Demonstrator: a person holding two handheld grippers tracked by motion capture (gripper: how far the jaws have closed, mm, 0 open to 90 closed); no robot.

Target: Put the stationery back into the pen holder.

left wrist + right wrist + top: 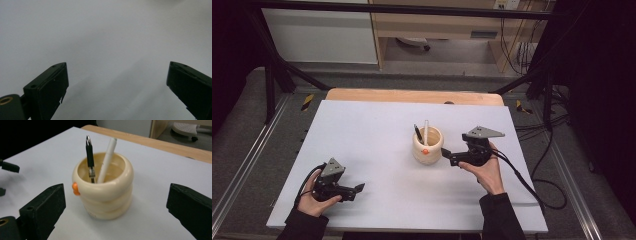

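A cream ribbed cup (pixel 428 146) with an orange nub stands right of the table's middle. It holds a black pen (pixel 418 132) and a white pen (pixel 426 131), both leaning upright. My right gripper (pixel 448 156) sits just right of the cup, pointing at it, jaws wide apart with nothing between them. In the right gripper view the cup (pixel 105 195), the black pen (pixel 90 157) and the white pen (pixel 107 160) lie a little ahead of the open right gripper (pixel 117 186). My left gripper (pixel 358 191) rests at the front left, and the left gripper (pixel 117 64) is open over bare white surface.
A white sheet (pixel 377 130) covers the table, with a wooden edge (pixel 412 95) showing at the back. Black frame struts (pixel 272 75) stand at the far corners. A black cable (pixel 532 190) trails off the table's right side.
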